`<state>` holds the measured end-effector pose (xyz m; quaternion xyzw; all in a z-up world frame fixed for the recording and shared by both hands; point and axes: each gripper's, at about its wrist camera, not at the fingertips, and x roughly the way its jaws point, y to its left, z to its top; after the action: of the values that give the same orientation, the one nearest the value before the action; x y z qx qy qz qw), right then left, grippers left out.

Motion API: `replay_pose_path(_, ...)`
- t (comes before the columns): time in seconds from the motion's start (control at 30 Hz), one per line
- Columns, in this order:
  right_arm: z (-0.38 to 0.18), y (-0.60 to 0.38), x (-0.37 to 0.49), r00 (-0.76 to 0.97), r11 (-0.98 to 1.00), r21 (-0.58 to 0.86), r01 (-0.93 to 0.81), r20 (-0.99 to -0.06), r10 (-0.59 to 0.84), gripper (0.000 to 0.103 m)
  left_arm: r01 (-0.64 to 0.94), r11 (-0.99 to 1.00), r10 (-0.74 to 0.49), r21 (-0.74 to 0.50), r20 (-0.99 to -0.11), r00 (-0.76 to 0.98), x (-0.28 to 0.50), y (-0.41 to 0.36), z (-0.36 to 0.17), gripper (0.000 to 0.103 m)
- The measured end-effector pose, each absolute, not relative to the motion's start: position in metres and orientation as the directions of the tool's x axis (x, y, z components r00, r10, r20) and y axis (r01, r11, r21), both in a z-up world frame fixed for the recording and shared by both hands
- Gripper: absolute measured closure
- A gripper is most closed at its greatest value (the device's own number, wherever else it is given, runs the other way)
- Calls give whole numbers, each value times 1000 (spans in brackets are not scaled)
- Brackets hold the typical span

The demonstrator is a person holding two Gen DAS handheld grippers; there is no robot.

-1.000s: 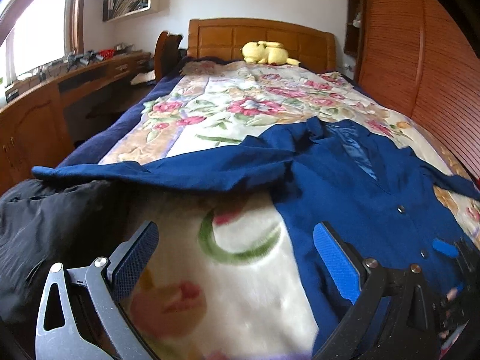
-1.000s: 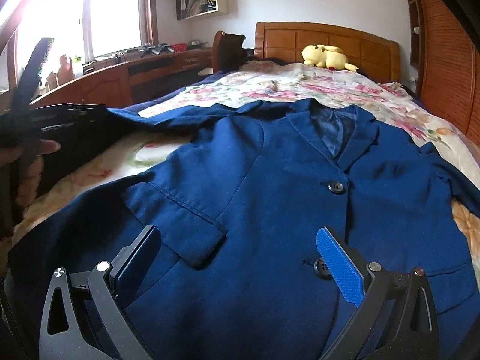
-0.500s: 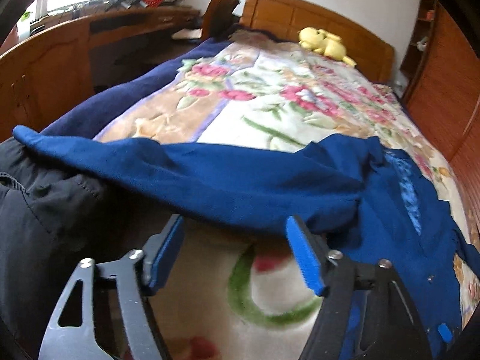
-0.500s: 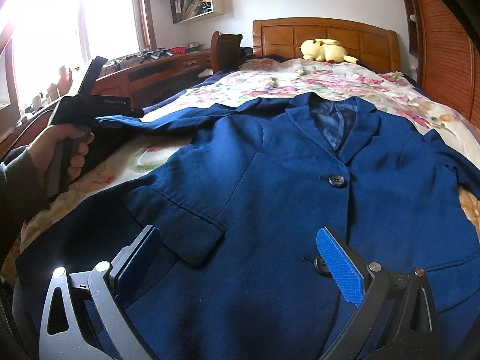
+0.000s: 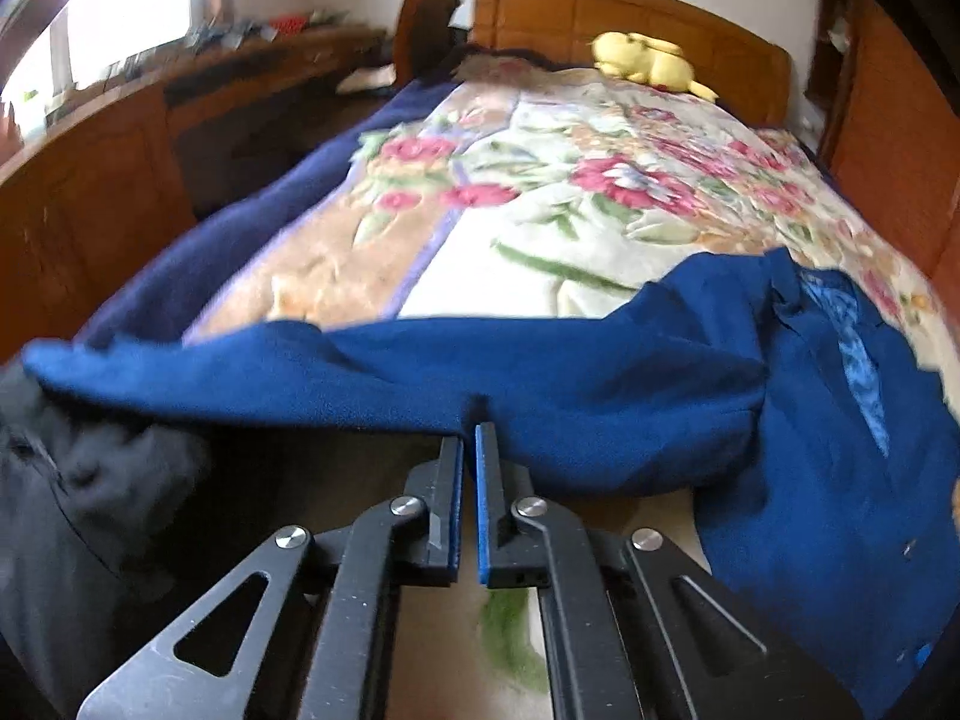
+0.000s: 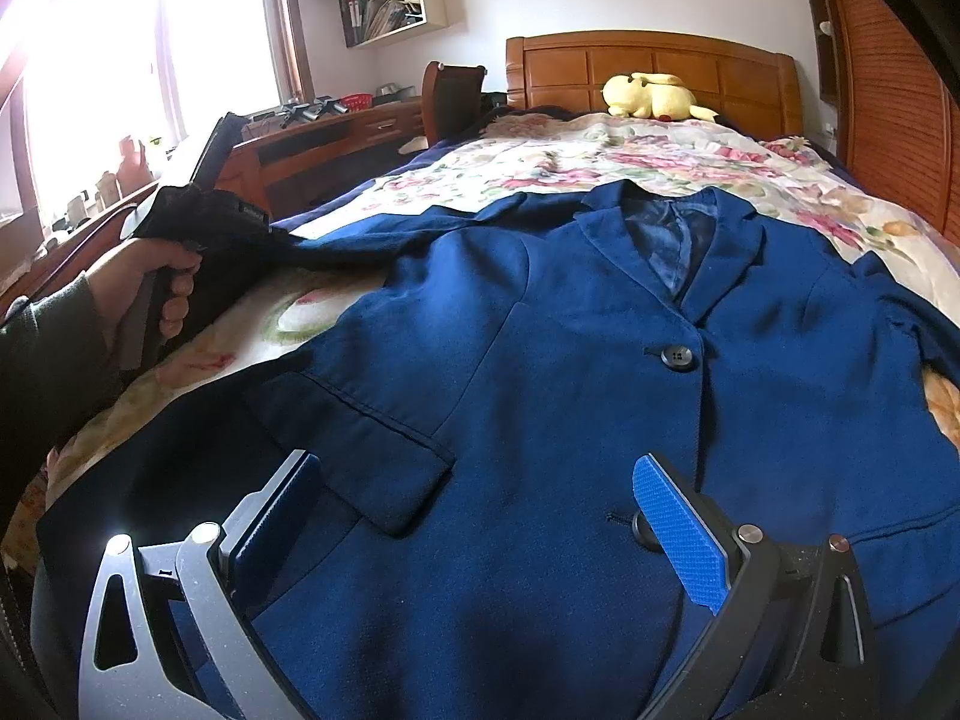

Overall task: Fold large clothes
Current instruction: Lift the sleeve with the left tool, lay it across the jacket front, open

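Navy blazer: lying face up, buttoned, on the floral blanket of the bed; collar toward the wooden headboard. Its sleeve stretches sideways across the blanket toward a dark garment at the bed's edge. Left tongs: pinched shut on the near edge of the sleeve. Right tongs: spread wide, hovering over the blazer's lower front, between the pocket flap and the lower button. Yellow plush toy: at the headboard. Wooden desk: beside the bed, under the window.
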<state>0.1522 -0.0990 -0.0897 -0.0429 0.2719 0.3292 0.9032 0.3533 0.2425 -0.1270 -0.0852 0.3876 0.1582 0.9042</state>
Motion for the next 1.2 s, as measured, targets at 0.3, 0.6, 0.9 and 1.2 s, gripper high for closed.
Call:
replay_pose_path(0.3, -91, -99, 153, 637, 783, 113, -612, -516, 573, 0, -140, 990, 107, -1, -640, 761, 350, 163, -65, 103)
replay_pose_path(0.6, -92, -99, 153, 640, 788, 129, -602, -513, 573, 0, -73, 992, 121, 99, -665, 737, 338, 124, -45, 96)
replay_pose_path(0.9, -92, -98, 153, 638, 788, 128, -603, -515, 572, 0, -217, 976, 166, 31, -752, 638, 335, 188, -93, 72)
replay_pose_path(1.2, -92, -99, 153, 638, 787, 130, -603, -514, 573, 0, -318, 940, 98, -121, -799, 594, 356, 224, -126, 71)
